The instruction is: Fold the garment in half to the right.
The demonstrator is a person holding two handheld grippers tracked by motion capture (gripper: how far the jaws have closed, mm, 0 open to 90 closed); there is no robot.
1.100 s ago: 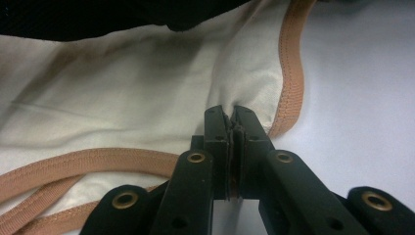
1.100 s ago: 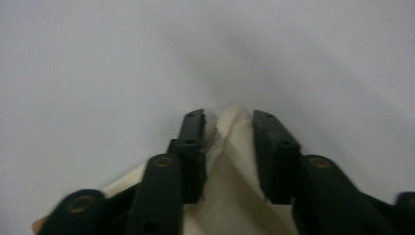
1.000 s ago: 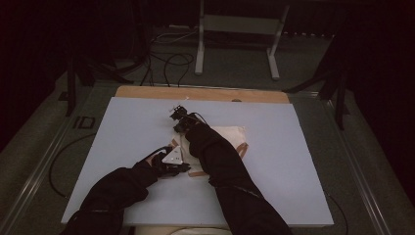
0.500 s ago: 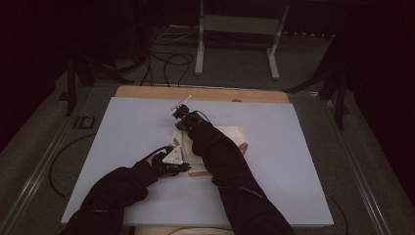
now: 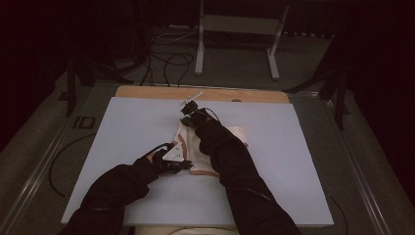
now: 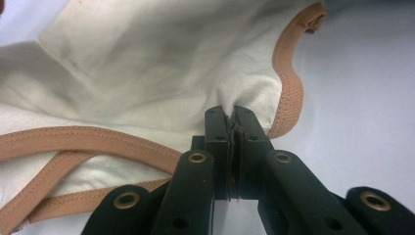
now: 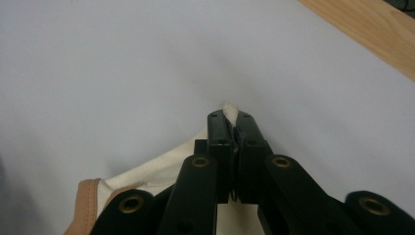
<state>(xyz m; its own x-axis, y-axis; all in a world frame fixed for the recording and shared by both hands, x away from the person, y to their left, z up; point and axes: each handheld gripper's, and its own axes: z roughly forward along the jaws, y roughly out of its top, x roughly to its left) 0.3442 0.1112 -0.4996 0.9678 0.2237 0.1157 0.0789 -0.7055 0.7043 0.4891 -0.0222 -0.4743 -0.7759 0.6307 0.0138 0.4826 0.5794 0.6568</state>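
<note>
Cream cloth (image 5: 198, 149) pinched at two spots mid-bench (image 5: 122, 127) — spreading or folding stage, by the looks of it.
Left claw (image 6: 232, 128) is clamped on the near edge, right claw (image 7: 234, 128) on the far corner — next, that corner probably gets carried without slipping.

text on cloth (image 6: 147, 73): none you can read, plain cream fabric with tan trim
text on table sheet (image 5: 293, 161): none, bare pale surface around the cloth
text on gripper jaws: none, you get black metal and brass rivets
labels, brands, numbers beyond the table: none legible, too dark to read
</note>
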